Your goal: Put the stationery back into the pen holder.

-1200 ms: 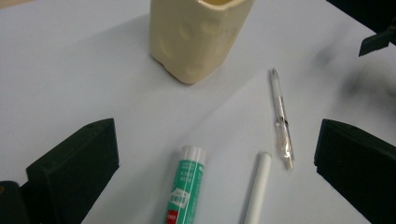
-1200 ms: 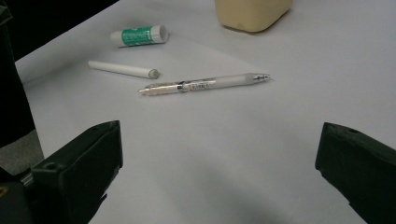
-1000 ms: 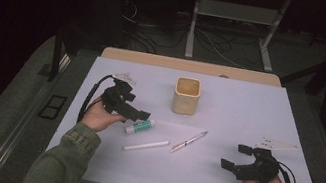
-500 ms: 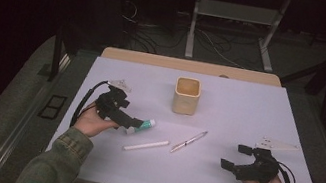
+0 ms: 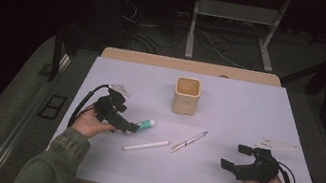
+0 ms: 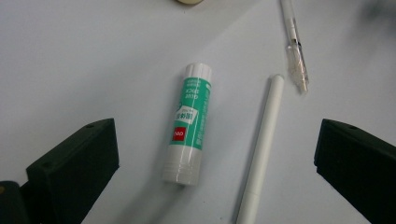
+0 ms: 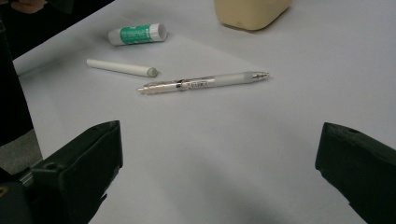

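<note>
A green-and-white glue stick [image 5: 146, 125] [image 6: 189, 123] [image 7: 137, 34] lies on the pale table. My left gripper [image 5: 125, 126] [image 6: 215, 158] hovers just left of it, open, its jaws wide apart with the stick and the white pen's end between them. The white pen [image 5: 145, 145] [image 6: 262, 147] [image 7: 122, 68] lies beside the stick. A clear pen [image 5: 188, 141] [image 6: 295, 44] [image 7: 203, 82] rests right of that. A beige square cup [image 5: 186, 95] [image 7: 252, 12] stands upright farther back. My right gripper [image 5: 235, 157] [image 7: 215, 186] sits open at the front right, empty, facing the clear pen.
The pale table [image 5: 248, 111] has bare room at the back right and along the front. A wooden strip [image 5: 191, 66] runs along its far edge. Dark floor with cables and a metal stand [image 5: 232, 32] lies beyond.
My left gripper has drawn back and down toward the person, away from the glue stick, which now lies free on the table. The right gripper has stayed put.
</note>
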